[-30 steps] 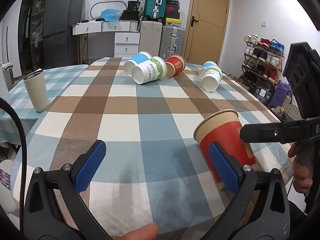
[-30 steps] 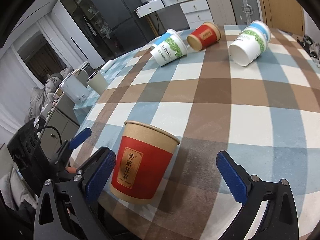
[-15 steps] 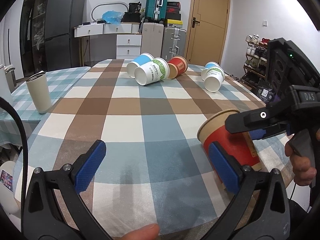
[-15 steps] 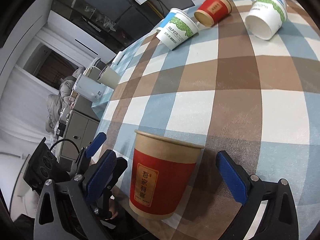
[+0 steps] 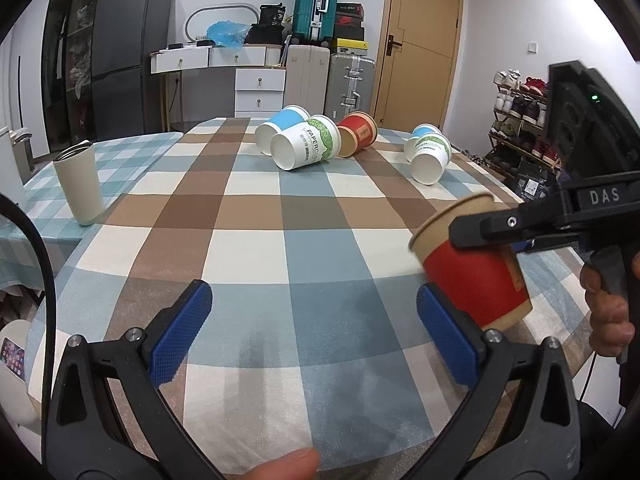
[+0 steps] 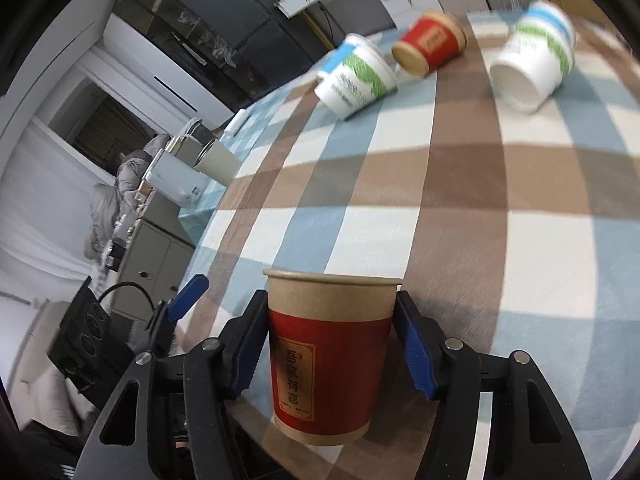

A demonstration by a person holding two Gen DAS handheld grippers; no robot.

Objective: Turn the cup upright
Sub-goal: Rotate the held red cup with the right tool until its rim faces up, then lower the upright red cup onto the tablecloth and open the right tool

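A red and brown paper cup (image 6: 330,354) stands mouth up at the near edge of the checked table (image 6: 460,184). My right gripper (image 6: 330,344) is shut on the red cup, one blue pad on each side. In the left wrist view the same cup (image 5: 476,272) leans slightly at the right, held by the right gripper's black finger (image 5: 516,224). My left gripper (image 5: 312,332) is open and empty above the table's near edge, its right pad just beside the cup.
Several paper cups lie on their sides at the far end: white-green (image 5: 306,148), blue-white (image 5: 280,124), red (image 5: 358,133), another white-green (image 5: 428,154). A beige tumbler (image 5: 78,186) stands at the left. Drawers, suitcases and a door stand behind.
My right gripper has moved in around the red cup and shut on it. The cup now leans slightly. The left gripper has stayed open and hardly moved.
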